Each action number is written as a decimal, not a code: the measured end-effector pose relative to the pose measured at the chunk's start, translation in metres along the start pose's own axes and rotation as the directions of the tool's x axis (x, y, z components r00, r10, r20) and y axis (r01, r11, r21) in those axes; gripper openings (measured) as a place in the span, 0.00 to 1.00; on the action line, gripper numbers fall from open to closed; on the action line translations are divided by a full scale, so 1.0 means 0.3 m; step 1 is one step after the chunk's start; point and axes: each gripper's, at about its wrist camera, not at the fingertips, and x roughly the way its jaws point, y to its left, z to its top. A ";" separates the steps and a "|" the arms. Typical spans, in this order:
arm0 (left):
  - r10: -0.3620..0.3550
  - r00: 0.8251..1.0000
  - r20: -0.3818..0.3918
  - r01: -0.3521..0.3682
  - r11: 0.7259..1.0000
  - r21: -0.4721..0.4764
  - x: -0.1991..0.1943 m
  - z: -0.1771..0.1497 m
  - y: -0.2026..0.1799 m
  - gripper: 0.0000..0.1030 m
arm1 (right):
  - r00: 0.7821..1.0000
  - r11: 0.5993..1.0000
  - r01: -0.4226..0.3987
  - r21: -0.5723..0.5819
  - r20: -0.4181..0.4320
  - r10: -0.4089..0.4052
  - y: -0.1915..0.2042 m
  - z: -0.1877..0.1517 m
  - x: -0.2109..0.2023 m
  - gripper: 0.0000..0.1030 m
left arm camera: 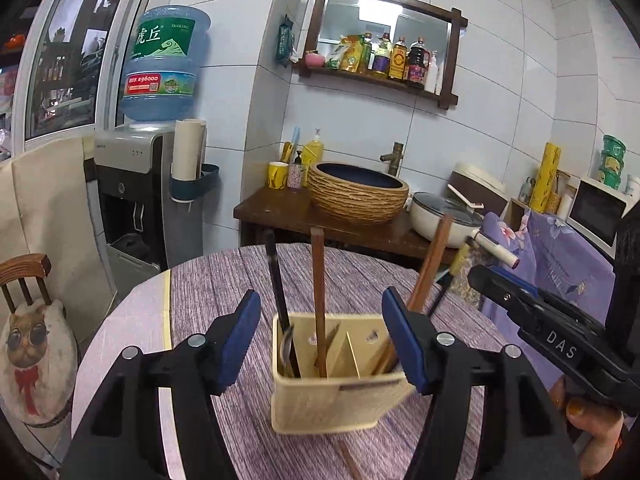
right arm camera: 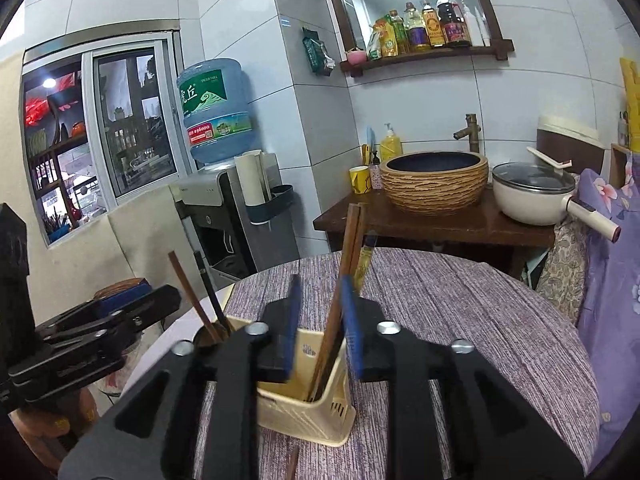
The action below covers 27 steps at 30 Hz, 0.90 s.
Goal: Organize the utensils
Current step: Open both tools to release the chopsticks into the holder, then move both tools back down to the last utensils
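Both tools over the cream utensil holder, lower centre of frame!

The left tool (left arm camera: 322,340) hangs with its jaws spread wide, either side of the utensil holder (left arm camera: 336,396) on the purple tabletop (left arm camera: 360,276). The right tool (right arm camera: 318,320) is parted too, nothing pinched, with brown chopsticks (right arm camera: 348,248) leaning up between its pads. In the holder's left compartment sits a black-handled spoon (left arm camera: 276,276); beside it, a single brown chopstick (left arm camera: 318,280) stands upright. One more stick (left arm camera: 350,460) lies on the tabletop, bottom edge.
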 end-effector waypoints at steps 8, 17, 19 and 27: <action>0.008 0.991 -0.134 -0.012 1.000 -0.027 -0.027 -0.251 0.021 0.67 | 0.990 0.998 0.054 -0.025 -0.126 -0.056 -0.030 -0.199 -0.059 0.40; -0.014 0.939 -0.344 -0.014 0.997 -0.078 0.036 -0.492 0.055 0.52 | 0.938 0.996 0.087 0.034 -0.340 -0.071 -0.063 -0.498 -0.047 0.40; -0.027 0.929 -0.368 0.001 0.997 -0.072 0.054 -0.507 0.037 0.49 | 0.933 0.992 0.104 0.065 -0.351 -0.075 -0.085 -0.534 -0.062 0.40; 0.001 0.893 -0.450 0.010 1.000 0.022 0.219 -0.502 -0.085 0.47 | 0.929 0.987 0.133 0.089 -0.359 -0.093 -0.118 -0.589 -0.141 0.43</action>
